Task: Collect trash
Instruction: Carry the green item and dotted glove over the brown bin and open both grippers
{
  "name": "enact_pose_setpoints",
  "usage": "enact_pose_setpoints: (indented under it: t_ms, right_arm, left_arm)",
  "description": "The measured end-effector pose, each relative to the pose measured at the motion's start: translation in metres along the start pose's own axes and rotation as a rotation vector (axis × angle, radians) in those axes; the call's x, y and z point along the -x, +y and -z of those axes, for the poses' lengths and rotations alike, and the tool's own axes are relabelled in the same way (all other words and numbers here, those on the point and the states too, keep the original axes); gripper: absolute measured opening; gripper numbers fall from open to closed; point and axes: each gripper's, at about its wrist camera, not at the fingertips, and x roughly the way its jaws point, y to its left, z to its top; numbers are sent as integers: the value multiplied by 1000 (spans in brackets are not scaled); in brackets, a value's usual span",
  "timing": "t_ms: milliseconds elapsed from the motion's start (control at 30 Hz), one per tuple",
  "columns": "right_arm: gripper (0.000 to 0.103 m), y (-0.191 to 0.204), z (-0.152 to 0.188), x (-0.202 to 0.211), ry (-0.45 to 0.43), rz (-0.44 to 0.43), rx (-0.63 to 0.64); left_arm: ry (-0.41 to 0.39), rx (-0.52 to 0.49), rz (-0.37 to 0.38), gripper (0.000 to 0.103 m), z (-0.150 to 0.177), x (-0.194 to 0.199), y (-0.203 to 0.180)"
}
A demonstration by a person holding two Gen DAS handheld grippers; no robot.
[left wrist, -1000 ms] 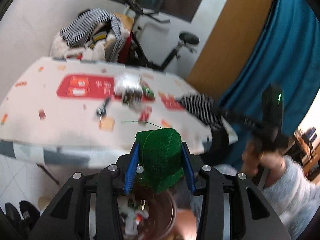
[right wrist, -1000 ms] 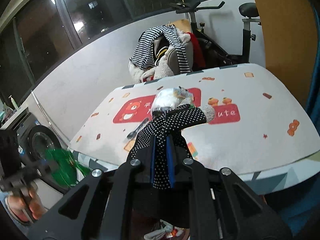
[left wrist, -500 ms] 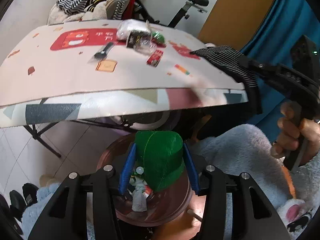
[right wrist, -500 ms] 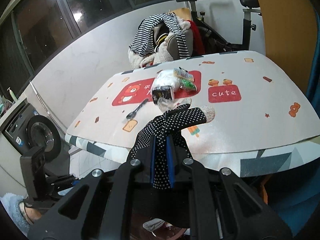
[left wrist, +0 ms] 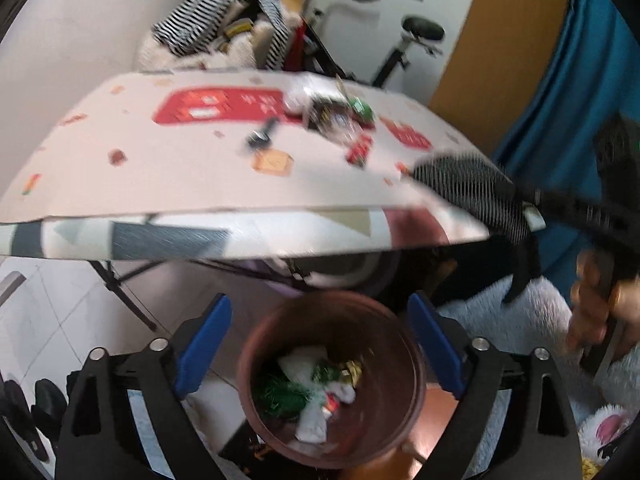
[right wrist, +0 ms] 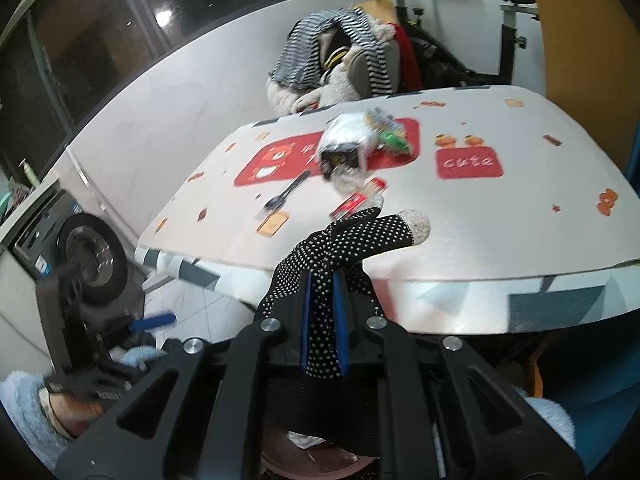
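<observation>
My left gripper (left wrist: 320, 344) is open and empty, jaws wide apart above a brown round bin (left wrist: 332, 384) on the floor. In the bin lie a green mesh wad (left wrist: 280, 396) and white scraps (left wrist: 308, 364). My right gripper (right wrist: 322, 320) is shut on a black dotted glove (right wrist: 352, 240) and holds it before the table's front edge; the glove also shows in the left wrist view (left wrist: 472, 188). On the table (right wrist: 460, 216) lie a white bag with wrappers (right wrist: 348, 148), a red packet (right wrist: 352, 204) and a black fork (right wrist: 286, 194).
A chair piled with striped clothes (right wrist: 340, 48) and an exercise bike (right wrist: 500, 20) stand behind the table. A washing machine (right wrist: 88, 256) is at the left. A blue curtain (left wrist: 568, 80) hangs at the right. Folding table legs (left wrist: 124, 296) are near the bin.
My left gripper opened and let go of the green mesh wad, which now lies in the bin. My right gripper still holds the glove, moved slightly closer to the table edge.
</observation>
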Motion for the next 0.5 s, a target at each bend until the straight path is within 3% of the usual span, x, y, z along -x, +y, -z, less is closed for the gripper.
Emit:
enact_pose_setpoints:
  t_ms: [100, 300, 500]
  right_arm:
    - [14, 12, 13, -10, 39, -36, 43]
    - [14, 42, 51, -47, 195, -151, 138]
    - [14, 46, 88, -90, 325, -116, 165]
  left_arm:
    - [-77, 6, -62, 93, 0, 16, 8]
    - [-154, 52, -145, 95, 10, 32, 23]
    - [-181, 104, -184, 95, 20, 37, 35]
